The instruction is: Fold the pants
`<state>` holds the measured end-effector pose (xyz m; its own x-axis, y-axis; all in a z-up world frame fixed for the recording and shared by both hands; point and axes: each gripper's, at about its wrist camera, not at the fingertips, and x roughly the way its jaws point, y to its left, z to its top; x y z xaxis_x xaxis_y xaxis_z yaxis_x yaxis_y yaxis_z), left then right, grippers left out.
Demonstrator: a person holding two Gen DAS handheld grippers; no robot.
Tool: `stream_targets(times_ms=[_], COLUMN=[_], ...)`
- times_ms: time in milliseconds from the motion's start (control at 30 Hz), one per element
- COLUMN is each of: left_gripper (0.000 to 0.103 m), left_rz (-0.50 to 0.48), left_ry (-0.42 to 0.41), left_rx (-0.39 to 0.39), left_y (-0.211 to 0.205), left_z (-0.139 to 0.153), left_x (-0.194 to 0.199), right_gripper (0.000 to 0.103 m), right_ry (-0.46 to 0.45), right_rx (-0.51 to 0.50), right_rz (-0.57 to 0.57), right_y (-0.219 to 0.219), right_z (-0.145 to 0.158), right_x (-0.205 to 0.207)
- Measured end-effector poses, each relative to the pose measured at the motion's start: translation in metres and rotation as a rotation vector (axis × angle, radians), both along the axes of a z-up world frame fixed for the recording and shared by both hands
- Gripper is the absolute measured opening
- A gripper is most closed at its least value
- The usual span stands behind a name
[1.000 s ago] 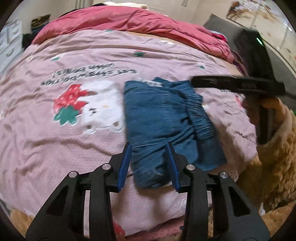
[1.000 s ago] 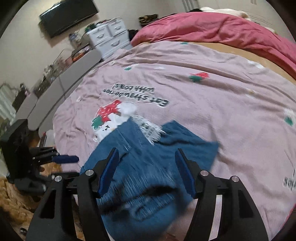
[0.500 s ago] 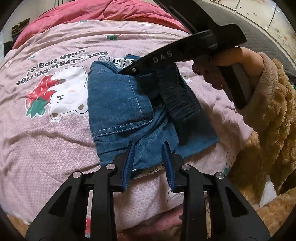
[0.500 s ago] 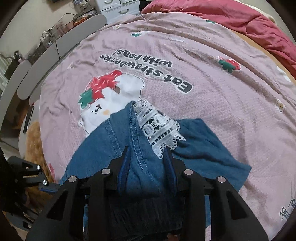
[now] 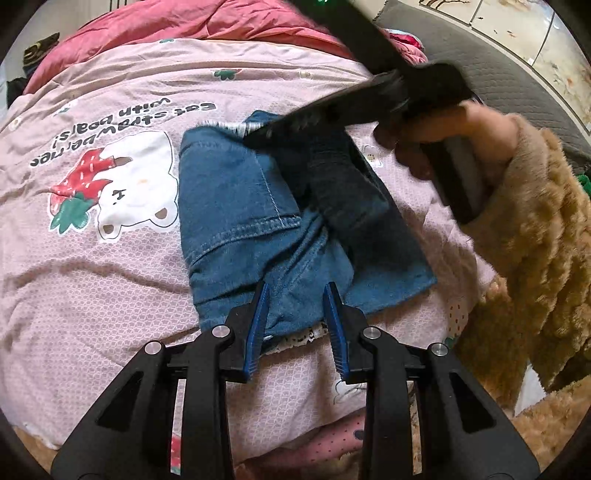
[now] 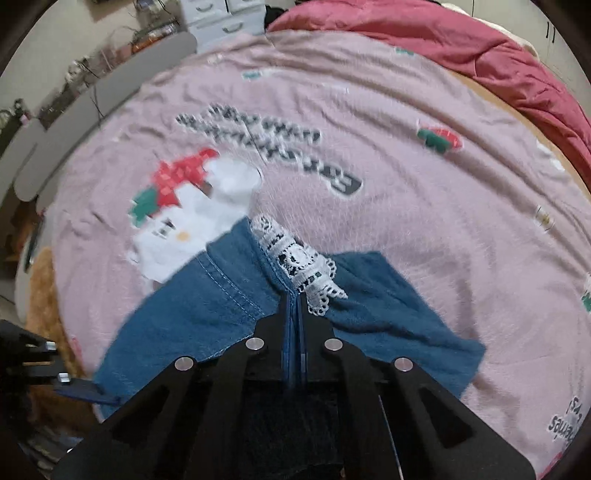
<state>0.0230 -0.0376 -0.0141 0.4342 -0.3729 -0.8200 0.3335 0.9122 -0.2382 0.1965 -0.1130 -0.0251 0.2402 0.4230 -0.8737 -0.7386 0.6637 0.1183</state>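
Observation:
Blue denim pants (image 5: 236,192) with a white lace trim (image 6: 295,258) lie partly folded on the pink bedsheet (image 5: 92,277). My left gripper (image 5: 295,299) is open, its blue-padded fingers straddling the near edge of the pants with a gap on both sides. My right gripper (image 6: 294,301) is shut on the pants' far hem beside the lace. In the left wrist view that right gripper (image 5: 258,136) shows as a blurred black bar above the pants, held by a hand (image 5: 480,125) in a fuzzy brown sleeve (image 5: 535,229). A left finger (image 6: 85,391) shows at the lower left of the right wrist view.
A red quilt (image 5: 184,26) is bunched at the far end of the bed. White drawers (image 6: 218,14) and a cluttered grey ledge (image 6: 92,99) stand beyond the bed's left side. The sheet carries a bear-and-strawberry print (image 5: 122,192) left of the pants.
My right gripper came down onto the far hem by the lace and shut on it. My left gripper sank slightly toward the near edge and its jaws narrowed a little.

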Motion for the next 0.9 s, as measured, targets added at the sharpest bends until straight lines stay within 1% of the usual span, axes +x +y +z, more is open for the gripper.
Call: stream_targets(times_ms=[100, 133, 167, 233, 267, 367, 400, 433, 467, 567, 600, 667, 733, 800, 900], left_gripper=[0.023, 0.023, 0.023, 0.023, 0.023, 0.024, 0.025, 0.025, 0.027, 0.033, 0.034, 0.034, 0.038, 0.043, 0.045], left_rz=[0.004, 0.004, 0.005, 0.006, 0.006, 0.008, 0.009, 0.009, 0.006, -0.003, -0.004, -0.005, -0.004, 0.000, 0.031], left_ry=[0.003, 0.004, 0.004, 0.004, 0.003, 0.000, 0.001, 0.000, 0.000, 0.001, 0.002, -0.003, -0.008, -0.011, -0.031], left_rx=[-0.005, -0.005, -0.005, -0.006, -0.006, -0.010, -0.011, -0.012, -0.013, -0.026, -0.028, -0.030, -0.039, -0.058, -0.067], left_y=[0.000, 0.000, 0.000, -0.002, -0.002, -0.003, -0.003, -0.002, -0.002, -0.002, 0.000, -0.001, 0.001, 0.008, 0.020], left_z=[0.000, 0.000, 0.000, -0.002, -0.002, -0.003, -0.003, -0.003, -0.003, 0.000, 0.000, 0.005, 0.012, 0.020, 0.032], left_x=[0.000, 0.000, -0.001, -0.003, -0.003, -0.005, -0.006, -0.007, -0.008, -0.010, -0.009, -0.012, -0.014, -0.017, -0.016], right_gripper=[0.003, 0.007, 0.014, 0.045, 0.046, 0.047, 0.050, 0.058, 0.061, 0.061, 0.061, 0.061, 0.061, 0.061, 0.061], right_ry=[0.030, 0.043, 0.046, 0.035, 0.020, -0.006, -0.018, -0.027, -0.036, -0.069, -0.088, -0.116, -0.147, -0.156, -0.179], right_rx=[0.030, 0.051, 0.070, 0.095, 0.110, 0.177, 0.190, 0.210, 0.226, 0.263, 0.267, 0.262, 0.251, 0.248, 0.239], right_rz=[-0.045, -0.061, -0.074, -0.112, -0.136, -0.145, -0.150, -0.154, -0.162, -0.174, -0.181, -0.186, -0.201, -0.205, -0.199], right_y=[-0.003, -0.007, -0.010, -0.021, -0.029, -0.049, -0.055, -0.062, -0.068, -0.085, -0.092, -0.101, -0.112, -0.120, -0.128], right_z=[-0.004, -0.001, 0.003, 0.012, 0.019, 0.036, 0.040, 0.046, 0.049, 0.058, 0.061, 0.063, 0.063, 0.061, 0.059], right_x=[0.004, 0.005, 0.005, 0.004, 0.002, -0.009, -0.015, -0.021, -0.027, -0.045, -0.054, -0.065, -0.078, -0.088, -0.108])
